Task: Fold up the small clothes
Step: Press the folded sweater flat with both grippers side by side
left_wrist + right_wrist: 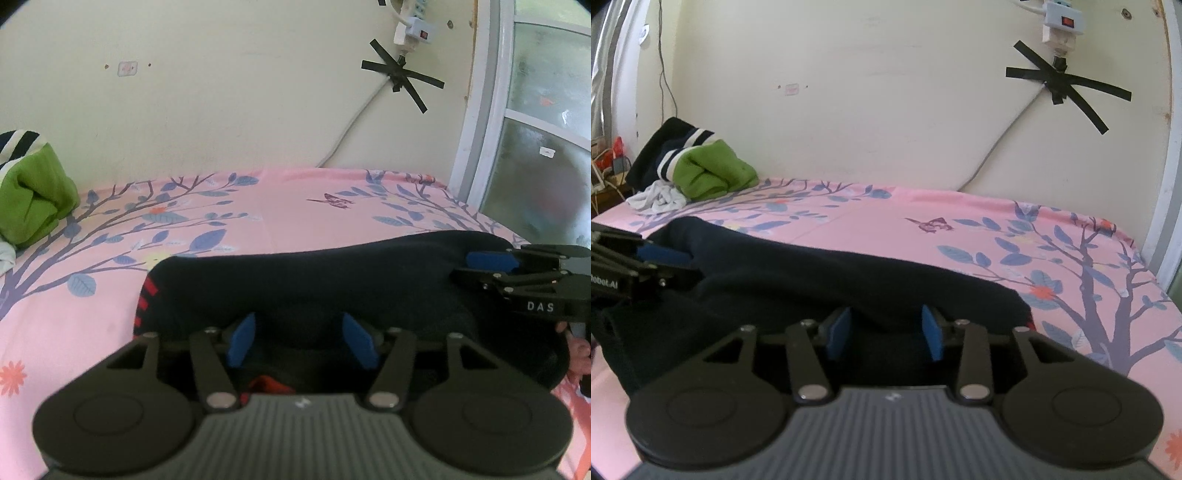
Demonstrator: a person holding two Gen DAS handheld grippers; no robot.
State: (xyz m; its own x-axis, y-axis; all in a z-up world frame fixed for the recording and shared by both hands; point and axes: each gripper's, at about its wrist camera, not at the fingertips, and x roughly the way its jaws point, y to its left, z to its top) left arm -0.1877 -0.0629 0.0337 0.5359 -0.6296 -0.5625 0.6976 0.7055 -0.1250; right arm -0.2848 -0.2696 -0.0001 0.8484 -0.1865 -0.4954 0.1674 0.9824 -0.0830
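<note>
A dark navy garment (332,280) (849,280) with red stripes at its left edge lies folded across the pink floral bed sheet (258,206) (960,221). My left gripper (301,343) hovers over the garment's near edge with its blue pads wide apart and not pressing the cloth; it also shows at the garment's left end (694,264). My right gripper (884,332) straddles a raised fold of the garment, blue pads apart beside the cloth. The same gripper reaches in from the right over the garment's right end (469,264).
A pile of green, striped and white clothes (37,192) (713,170) sits at the far left of the bed by the wall. A window (535,110) bounds the bed's right side. A person's hand (580,350) holds the right gripper.
</note>
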